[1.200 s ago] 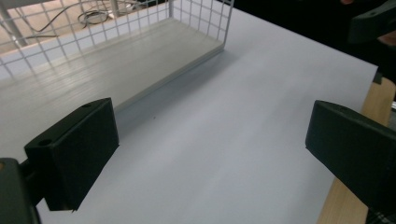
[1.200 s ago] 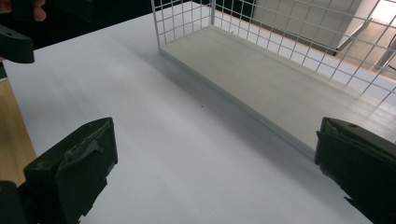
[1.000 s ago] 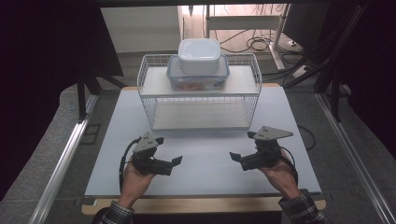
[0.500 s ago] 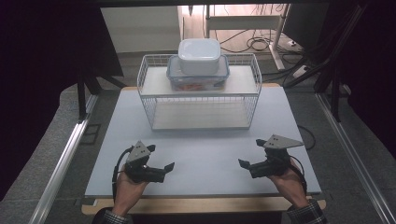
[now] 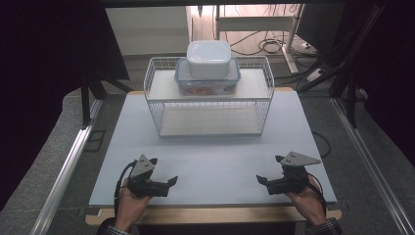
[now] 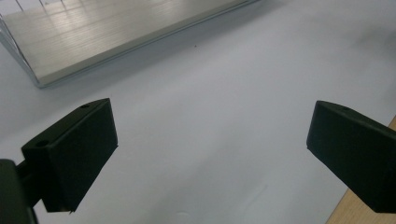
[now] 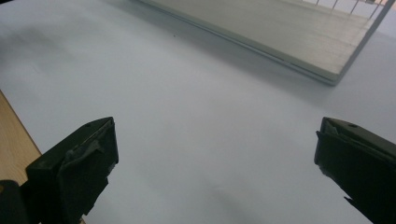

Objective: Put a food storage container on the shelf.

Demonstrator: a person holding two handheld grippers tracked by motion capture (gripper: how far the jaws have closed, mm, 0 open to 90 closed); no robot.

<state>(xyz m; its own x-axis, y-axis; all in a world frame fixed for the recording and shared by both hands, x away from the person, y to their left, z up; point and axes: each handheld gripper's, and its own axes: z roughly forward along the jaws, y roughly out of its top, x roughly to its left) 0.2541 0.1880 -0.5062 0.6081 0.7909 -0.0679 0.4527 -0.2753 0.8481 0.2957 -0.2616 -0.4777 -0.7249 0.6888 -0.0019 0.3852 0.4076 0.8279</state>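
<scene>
I see a matt, smooth pale worktop [image 5: 210, 152] edged in bare wood, a white wire rack [image 5: 210, 105] with wooden shelves, and glossy plastic tubs [image 5: 208, 68].

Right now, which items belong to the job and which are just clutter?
In play:
white container stacked on blue-lidded container
wire rack
left gripper, jaws open
right gripper, jaws open

Clutter:
floor cables
</scene>
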